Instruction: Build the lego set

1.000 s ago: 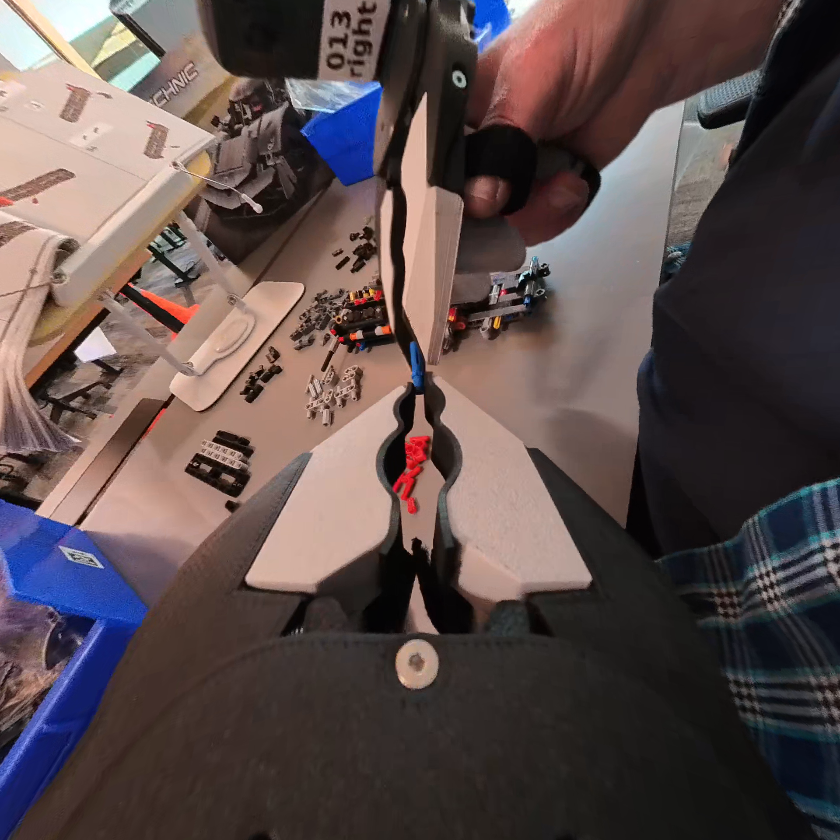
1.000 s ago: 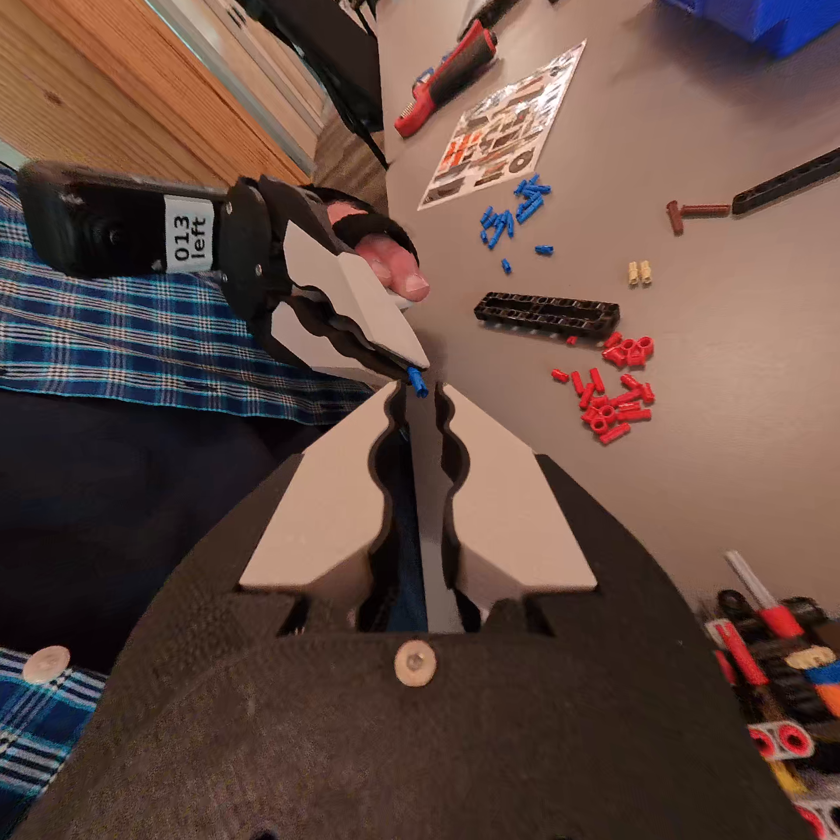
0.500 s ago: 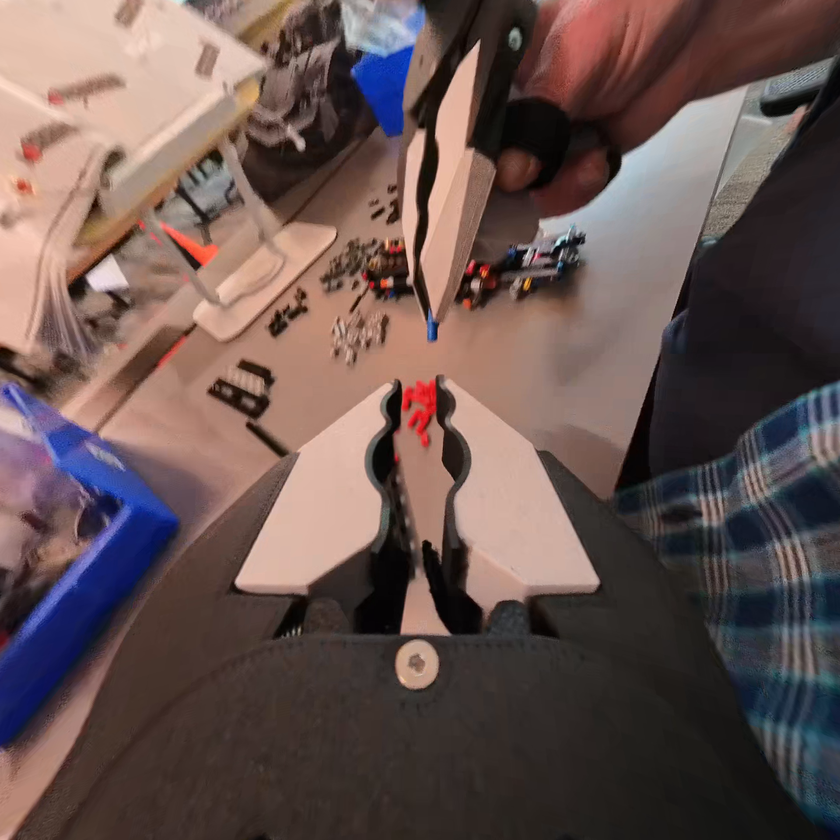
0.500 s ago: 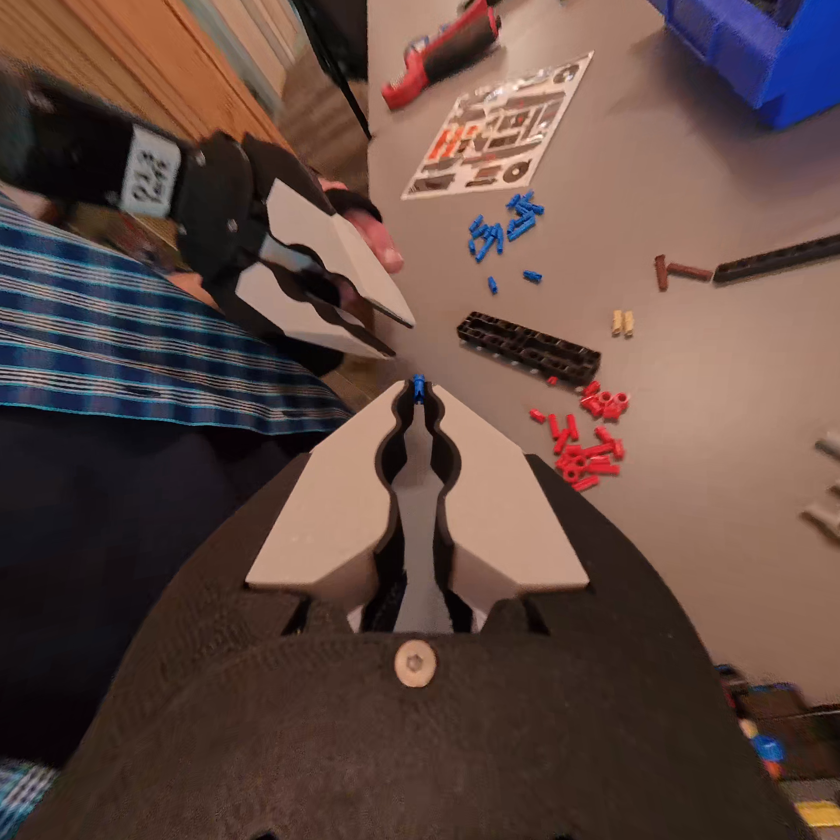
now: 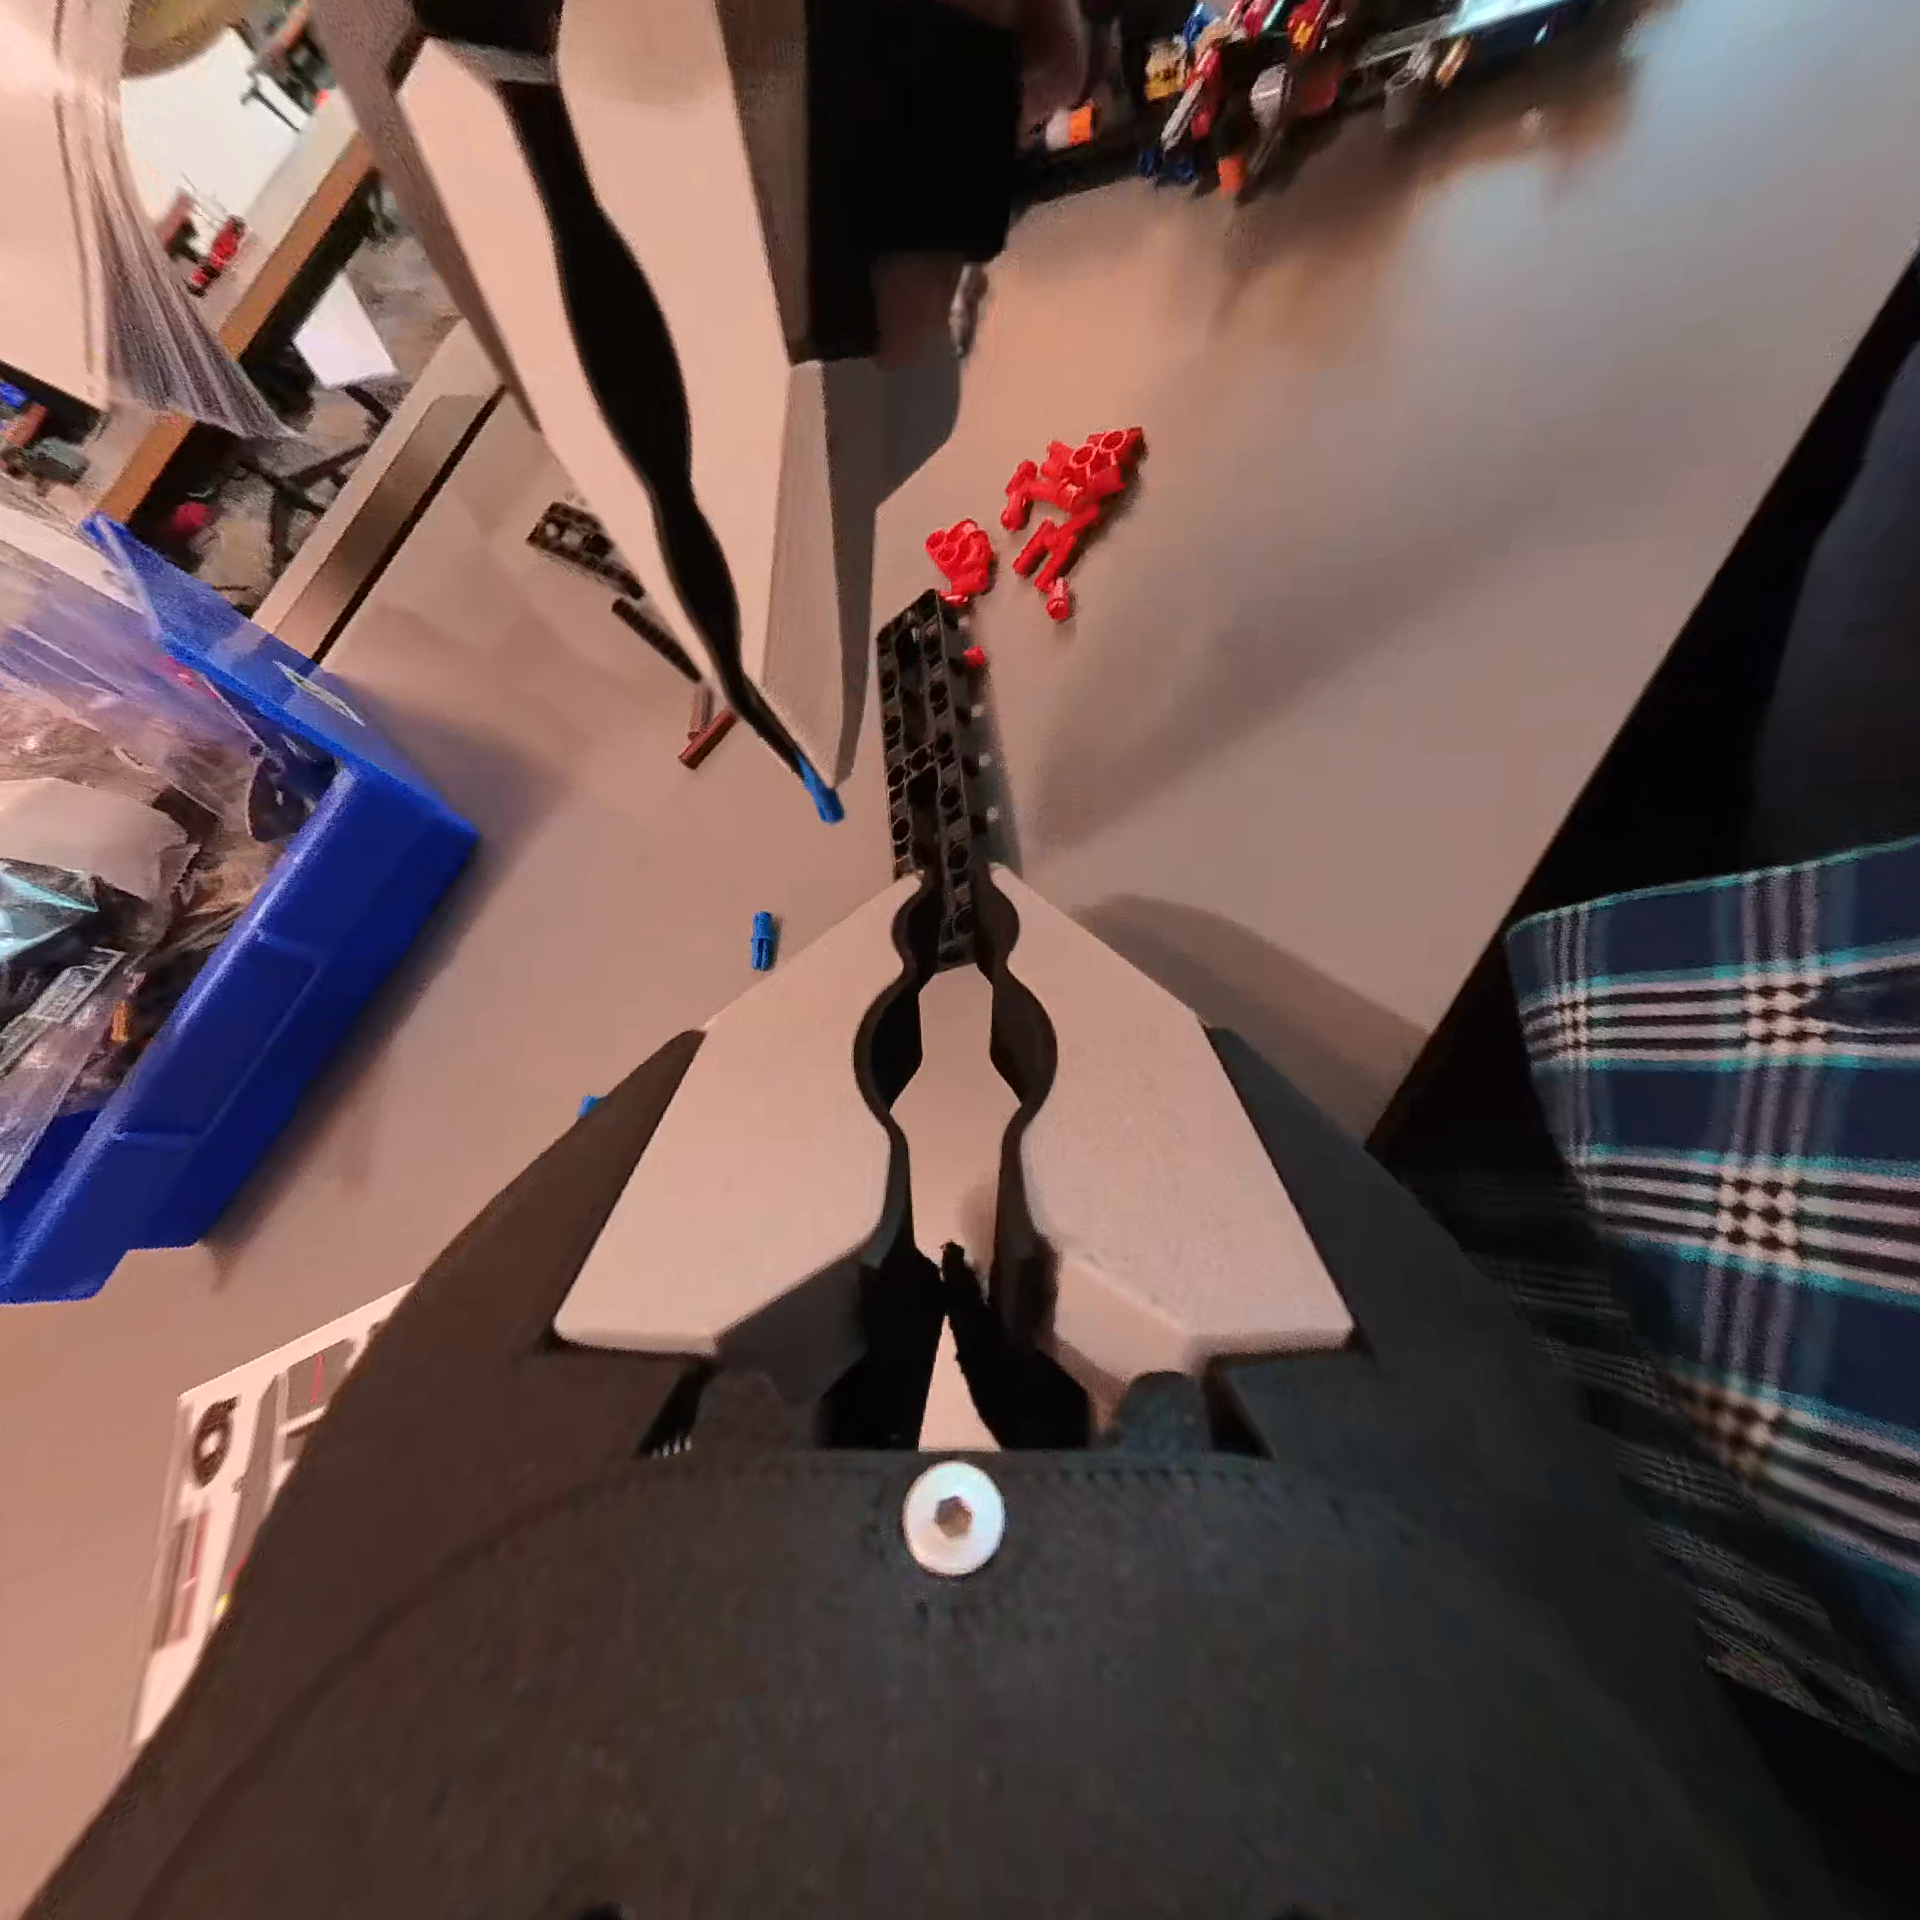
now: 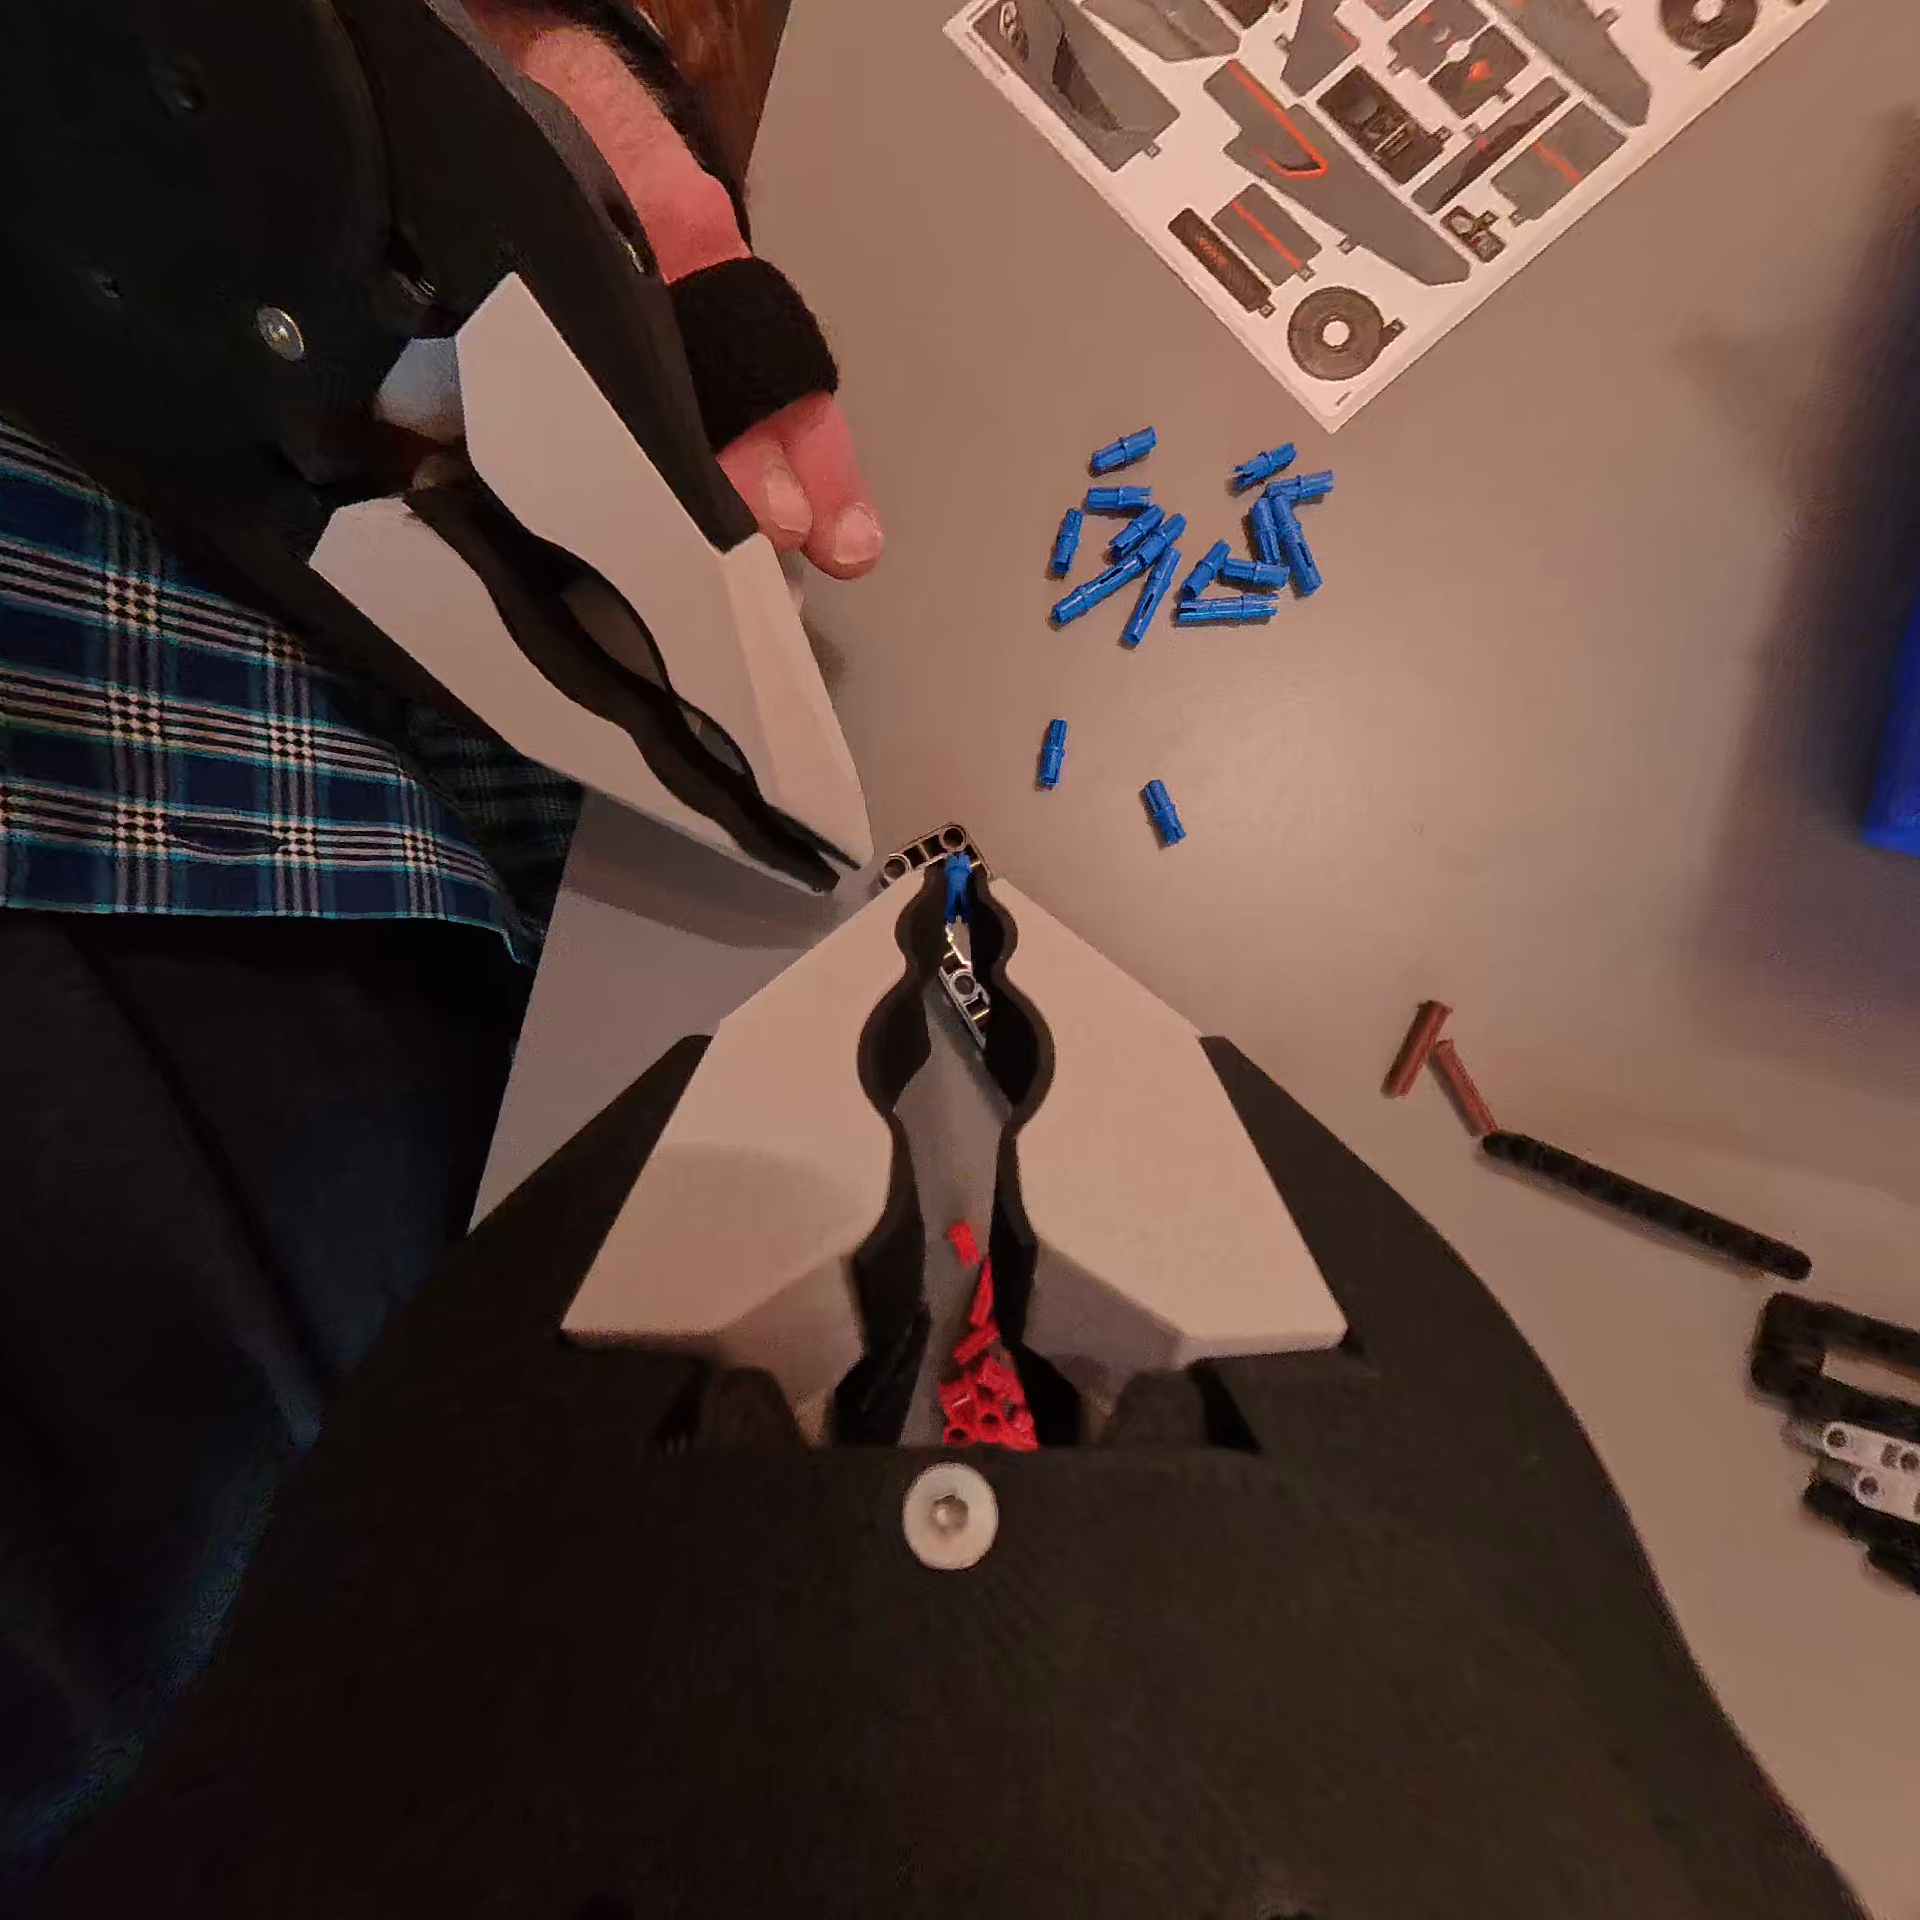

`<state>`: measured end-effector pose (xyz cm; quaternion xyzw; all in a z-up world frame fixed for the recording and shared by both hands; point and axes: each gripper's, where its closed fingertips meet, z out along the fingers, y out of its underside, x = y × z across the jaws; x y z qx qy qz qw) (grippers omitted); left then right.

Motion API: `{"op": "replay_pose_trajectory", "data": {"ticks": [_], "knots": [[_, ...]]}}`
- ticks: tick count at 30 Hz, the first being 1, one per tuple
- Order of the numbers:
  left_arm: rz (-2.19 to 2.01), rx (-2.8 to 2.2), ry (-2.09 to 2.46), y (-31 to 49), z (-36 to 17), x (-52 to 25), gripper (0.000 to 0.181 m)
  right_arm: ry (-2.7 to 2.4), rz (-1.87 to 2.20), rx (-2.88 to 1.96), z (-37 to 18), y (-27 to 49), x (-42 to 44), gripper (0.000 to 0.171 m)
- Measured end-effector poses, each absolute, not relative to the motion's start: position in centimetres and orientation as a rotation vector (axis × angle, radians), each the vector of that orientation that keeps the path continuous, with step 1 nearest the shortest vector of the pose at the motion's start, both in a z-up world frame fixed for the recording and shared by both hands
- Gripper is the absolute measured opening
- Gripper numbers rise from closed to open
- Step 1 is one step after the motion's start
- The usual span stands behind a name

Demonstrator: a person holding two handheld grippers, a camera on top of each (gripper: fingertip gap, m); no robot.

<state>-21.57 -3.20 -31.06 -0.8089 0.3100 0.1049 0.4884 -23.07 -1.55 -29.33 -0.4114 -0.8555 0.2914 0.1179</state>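
My right gripper (image 6: pixel 956 888) is shut on a small blue pin (image 6: pixel 956 878) and holds it just over the end of a black frame beam (image 6: pixel 925 847) lying on the grey table. In the left wrist view the right gripper (image 5: pixel 805 774) comes down from the top with the blue pin (image 5: pixel 824 800) at its tip, just left of the black frame (image 5: pixel 935 727). My left gripper (image 5: pixel 951 883) has its jaws slightly apart, and the frame's near end shows in the gap. In the right wrist view the left gripper (image 6: pixel 842 873) sits just left of that frame end.
Red pins (image 5: pixel 1070 499) lie beyond the frame. A pile of blue pins (image 6: pixel 1195 551), a sticker sheet (image 6: pixel 1403 156), a brown axle (image 6: pixel 1439 1060) and a long black beam (image 6: pixel 1642 1205) lie to the right. A blue bin (image 5: pixel 260 987) stands at the left. A loose blue pin (image 5: pixel 764 940) lies nearby.
The blue pin passed from my left gripper to my right gripper, which closed on it. The left opened. Both grippers then moved down to the black frame on the table.
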Motion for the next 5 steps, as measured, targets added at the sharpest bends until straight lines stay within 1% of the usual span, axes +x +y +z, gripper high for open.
{"op": "replay_pose_trajectory", "data": {"ticks": [1, 5], "knots": [[0.225, -1.961, 0.753, -3.1, -31.2, -21.4, 0.004, -2.529, 0.839, -1.200, -29.7, -1.5, -23.2, 0.001], [0.243, -1.993, 0.763, -2.6, -32.0, -21.6, 0.005, -2.630, 0.785, -1.170, -31.2, -1.5, -23.7, 0.001]]}}
